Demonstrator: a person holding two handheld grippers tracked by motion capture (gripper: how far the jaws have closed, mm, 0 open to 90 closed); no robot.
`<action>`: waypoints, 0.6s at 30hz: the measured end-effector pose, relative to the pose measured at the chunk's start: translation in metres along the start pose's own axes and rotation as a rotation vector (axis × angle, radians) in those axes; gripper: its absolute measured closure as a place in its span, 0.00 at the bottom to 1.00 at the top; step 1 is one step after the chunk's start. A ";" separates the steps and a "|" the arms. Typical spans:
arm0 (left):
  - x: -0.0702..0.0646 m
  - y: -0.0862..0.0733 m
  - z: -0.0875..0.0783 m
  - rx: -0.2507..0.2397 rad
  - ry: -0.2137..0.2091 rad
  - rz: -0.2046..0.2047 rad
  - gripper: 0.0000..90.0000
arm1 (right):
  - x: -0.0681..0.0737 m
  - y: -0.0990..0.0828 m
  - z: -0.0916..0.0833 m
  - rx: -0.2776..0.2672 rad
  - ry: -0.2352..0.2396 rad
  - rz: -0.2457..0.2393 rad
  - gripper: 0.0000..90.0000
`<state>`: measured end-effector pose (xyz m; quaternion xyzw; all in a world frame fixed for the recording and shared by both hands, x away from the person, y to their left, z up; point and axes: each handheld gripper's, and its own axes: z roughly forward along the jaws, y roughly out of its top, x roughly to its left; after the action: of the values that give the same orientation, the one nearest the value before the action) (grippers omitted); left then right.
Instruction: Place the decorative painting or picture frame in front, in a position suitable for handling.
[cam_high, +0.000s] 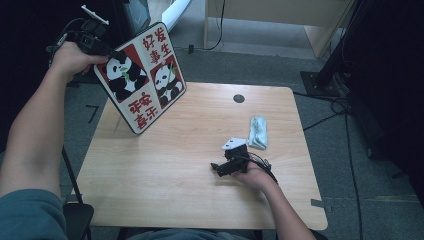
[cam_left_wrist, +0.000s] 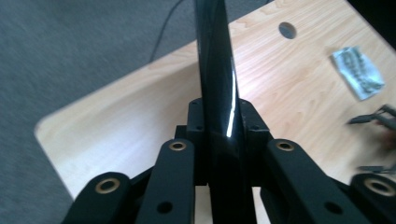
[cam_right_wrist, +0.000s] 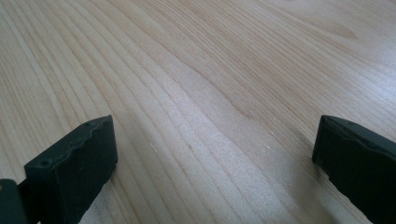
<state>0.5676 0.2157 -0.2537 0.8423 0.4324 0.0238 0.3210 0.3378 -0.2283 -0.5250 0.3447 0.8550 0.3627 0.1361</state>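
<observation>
- The left gripper (cam_high: 111, 54), held in the person's left hand (cam_high: 72, 57), is raised above the far left corner of the wooden tabletop (cam_high: 165, 165).
- Its fingers (cam_left_wrist: 177, 172) are clenched on the edge of a flat panda board (cam_high: 141, 77), a panel with rounded corners, two cartoon pandas and red characters.
- The board is lifted clear of the tabletop and tilted, its lower corner hanging over the left side.
- In the left gripper view the board's glossy black edge (cam_left_wrist: 217, 84) runs upright between the fingers.
- The right gripper (cam_high: 220, 167) rests on the tabletop near the front right, its fingers (cam_right_wrist: 74, 163) released and spread wide over bare wood.
- A crumpled pale cloth (cam_high: 258, 132) lies just beyond the right gripper.
</observation>
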 end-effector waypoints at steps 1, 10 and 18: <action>0.000 0.000 0.000 0.000 -0.003 -0.028 0.90 | 0.000 0.000 0.000 0.001 0.002 0.002 0.00; -0.019 0.004 -0.003 -0.020 0.022 -0.069 0.91 | 0.000 0.000 0.000 0.001 0.002 0.001 0.00; -0.046 0.006 -0.014 0.011 0.058 0.002 0.91 | 0.000 0.000 0.000 0.002 0.001 0.002 0.00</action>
<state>0.5387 0.1860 -0.2281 0.8434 0.4407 0.0463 0.3037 0.3376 -0.2283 -0.5249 0.3455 0.8551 0.3624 0.1348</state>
